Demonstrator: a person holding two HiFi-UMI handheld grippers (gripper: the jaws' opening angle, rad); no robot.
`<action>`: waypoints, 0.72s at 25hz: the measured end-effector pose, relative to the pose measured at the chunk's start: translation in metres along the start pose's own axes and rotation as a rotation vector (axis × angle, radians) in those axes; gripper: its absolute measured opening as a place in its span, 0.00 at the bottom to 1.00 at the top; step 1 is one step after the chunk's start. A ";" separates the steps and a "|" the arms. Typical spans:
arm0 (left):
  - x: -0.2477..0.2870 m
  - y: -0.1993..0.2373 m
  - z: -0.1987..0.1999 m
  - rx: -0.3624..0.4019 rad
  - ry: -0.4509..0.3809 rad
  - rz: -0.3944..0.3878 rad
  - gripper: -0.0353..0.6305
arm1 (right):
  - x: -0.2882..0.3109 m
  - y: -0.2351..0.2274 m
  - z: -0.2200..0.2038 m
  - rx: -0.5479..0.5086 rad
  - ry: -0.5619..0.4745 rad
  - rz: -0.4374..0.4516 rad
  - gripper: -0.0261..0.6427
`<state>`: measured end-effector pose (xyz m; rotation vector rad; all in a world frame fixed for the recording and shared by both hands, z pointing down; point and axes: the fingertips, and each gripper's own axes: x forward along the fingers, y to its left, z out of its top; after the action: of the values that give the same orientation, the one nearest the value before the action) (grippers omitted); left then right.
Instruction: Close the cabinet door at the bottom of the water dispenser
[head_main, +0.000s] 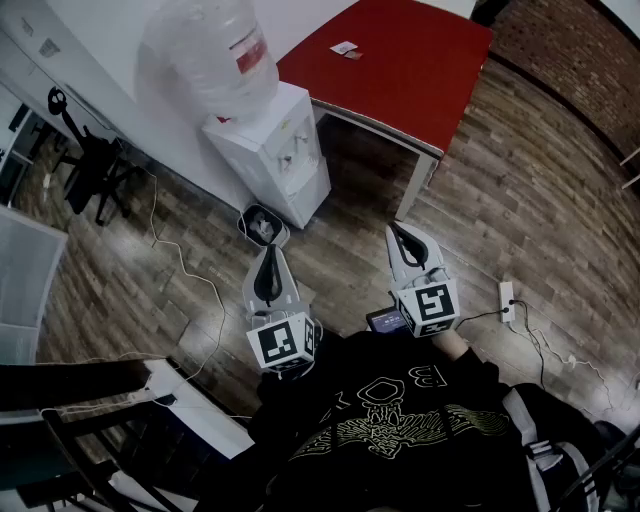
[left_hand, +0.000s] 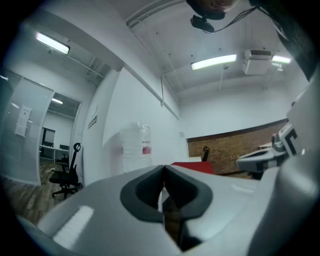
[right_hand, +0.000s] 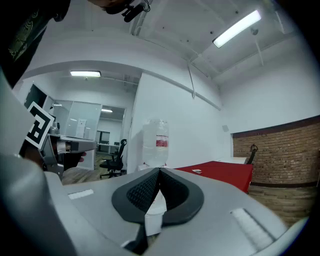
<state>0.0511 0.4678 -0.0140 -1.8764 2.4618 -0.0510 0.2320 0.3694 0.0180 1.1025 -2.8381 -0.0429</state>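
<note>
The white water dispenser (head_main: 272, 150) stands against the wall with a clear bottle (head_main: 212, 48) on top; its front faces me. From above, its bottom cabinet door cannot be made out. My left gripper (head_main: 268, 250) is held level over the floor a short way in front of the dispenser, jaws shut and empty. To its right my right gripper (head_main: 398, 230) is also shut and empty. In the left gripper view the closed tips (left_hand: 164, 167) point toward the bottle (left_hand: 136, 147). The right gripper view shows the right gripper (right_hand: 160, 170) aimed at the bottle (right_hand: 156, 142).
A red table (head_main: 400, 60) stands right of the dispenser. A small dark-rimmed bin (head_main: 262, 225) sits on the wood floor just before the left gripper. Cables (head_main: 185, 270) trail across the floor, a power strip (head_main: 507, 298) lies at right, an office chair (head_main: 95, 165) at left.
</note>
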 end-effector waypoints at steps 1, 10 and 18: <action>0.003 0.002 0.001 0.003 -0.002 0.000 0.06 | 0.001 -0.001 0.001 0.002 -0.005 -0.006 0.03; 0.047 0.019 0.001 0.015 -0.021 -0.026 0.06 | 0.039 -0.007 -0.004 -0.004 0.013 -0.030 0.03; 0.103 0.057 -0.002 0.021 -0.017 -0.062 0.06 | 0.107 -0.007 0.001 0.005 0.036 -0.065 0.03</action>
<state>-0.0313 0.3832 -0.0167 -1.9361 2.3831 -0.0621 0.1582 0.2918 0.0250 1.1840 -2.7715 -0.0202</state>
